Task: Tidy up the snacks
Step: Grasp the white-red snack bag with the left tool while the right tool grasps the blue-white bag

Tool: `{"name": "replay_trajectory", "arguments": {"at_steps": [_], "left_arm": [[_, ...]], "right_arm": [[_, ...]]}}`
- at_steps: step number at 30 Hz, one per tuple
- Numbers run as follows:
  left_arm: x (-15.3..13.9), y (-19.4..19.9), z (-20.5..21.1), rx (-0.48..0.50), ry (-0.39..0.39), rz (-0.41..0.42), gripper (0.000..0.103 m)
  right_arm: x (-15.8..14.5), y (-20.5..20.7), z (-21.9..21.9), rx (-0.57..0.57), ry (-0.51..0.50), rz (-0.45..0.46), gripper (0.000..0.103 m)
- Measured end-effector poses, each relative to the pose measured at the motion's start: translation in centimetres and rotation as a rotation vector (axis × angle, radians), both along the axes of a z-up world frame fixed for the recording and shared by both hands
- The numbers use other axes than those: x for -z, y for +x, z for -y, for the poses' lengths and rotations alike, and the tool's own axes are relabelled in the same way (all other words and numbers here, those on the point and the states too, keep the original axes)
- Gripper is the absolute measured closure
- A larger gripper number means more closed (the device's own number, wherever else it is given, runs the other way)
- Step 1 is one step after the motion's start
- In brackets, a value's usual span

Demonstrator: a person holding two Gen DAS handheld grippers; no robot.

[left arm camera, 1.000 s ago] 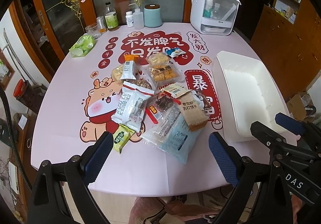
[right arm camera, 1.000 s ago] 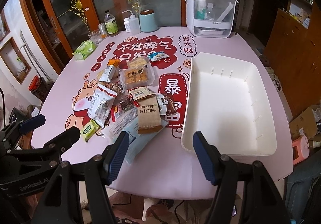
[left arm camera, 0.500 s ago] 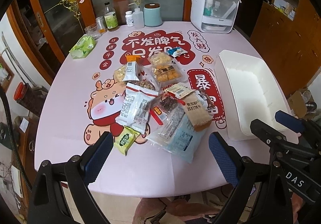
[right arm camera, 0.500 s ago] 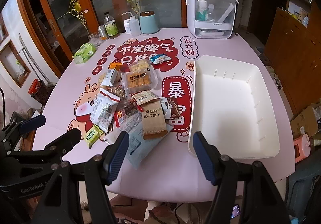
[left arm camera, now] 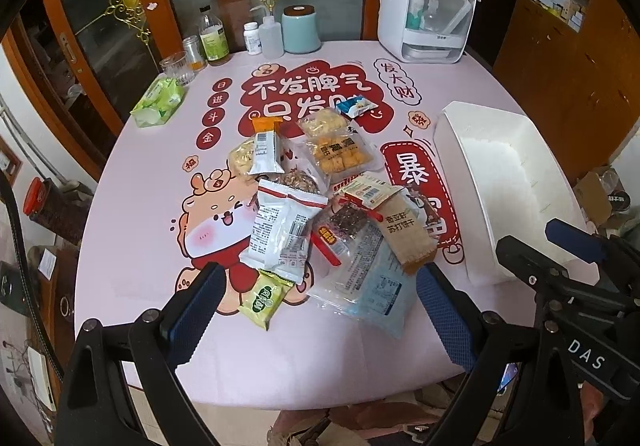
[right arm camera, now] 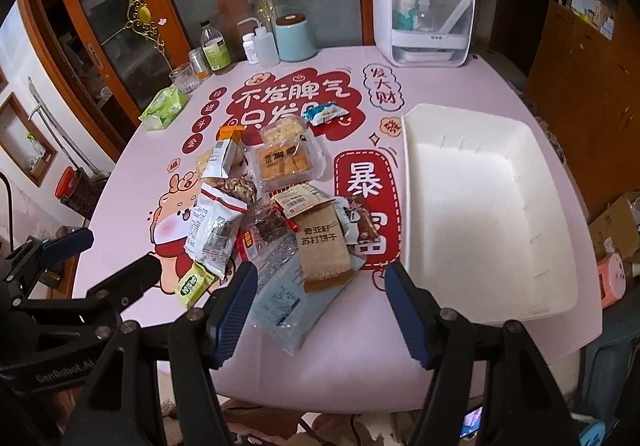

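**Both grippers open above the snack pile, bin waiting empty**

I have the left gripper [left arm camera: 316, 306] hanging over the near edge of the round pink printed table [left arm camera: 132, 246], its blue-padded fingers spread wide with nothing between them. The right gripper [right arm camera: 318, 310] is the same: jaws apart, empty, aimed at the near end of the heap.

The snacks lie in a loose overlapping pile mid-table, just left of the white rectangular plastic bin [right arm camera: 552, 310], which holds nothing. Nearest me are the large clear-and-pale-blue plastic pouch [right arm camera: 288, 302], the brown kraft-paper cracker pack [right arm camera: 322, 250] lying on top of it, the white foil bag with a red strip [left arm camera: 280, 234] and the small yellow-green sachet [left arm camera: 264, 300].

I judge all of these light and soft: crinkly film that will slide and buckle, with brittle biscuits inside the clear packet of golden squares [right arm camera: 282, 162]. So I would pinch at a sealed edge or corner, not across the middle. The kraft pack looks stiffest and sits on top, nearest the right gripper, a sensible first pick by its near short end. The pouch beneath it is slick and may drag along with it.
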State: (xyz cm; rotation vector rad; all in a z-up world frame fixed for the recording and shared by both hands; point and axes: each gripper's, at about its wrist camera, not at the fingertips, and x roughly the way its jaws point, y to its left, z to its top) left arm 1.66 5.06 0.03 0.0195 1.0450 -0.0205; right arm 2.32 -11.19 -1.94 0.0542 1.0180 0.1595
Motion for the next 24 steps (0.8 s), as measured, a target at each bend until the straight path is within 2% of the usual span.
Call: {"name": "replay_trajectory", "arguments": {"at_steps": [8, 13, 17, 20, 21, 24], "left_arm": [[2.0, 2.4, -4.0, 0.035, -0.084, -0.049, 0.008], [4.1, 3.4, -5.5, 0.09, -0.035, -0.049, 0.008], [6.9, 5.0, -6.3, 0.133, -0.02, -0.128, 0.008], [9.2, 6.3, -7.0, 0.15, -0.046, -0.2, 0.008], [9.8, 6.7, -7.1, 0.156, -0.048, -0.212, 0.008], [11.3, 8.0, -7.4, 0.169, -0.012, -0.22, 0.008]], "right_arm": [[4.1, 2.3, -1.0, 0.04, 0.037, -0.125, 0.036], [7.7, 3.4, -1.4, 0.064, 0.077, -0.224, 0.036], [10.5, 3.8, -2.0, 0.061, 0.146, -0.297, 0.036], [12.5, 4.0, -2.6, 0.062, 0.182, -0.355, 0.036], [13.2, 4.0, -2.8, 0.063, 0.208, -0.377, 0.034], [15.0, 4.1, -2.7, 0.096, 0.282, -0.421, 0.015]]}}
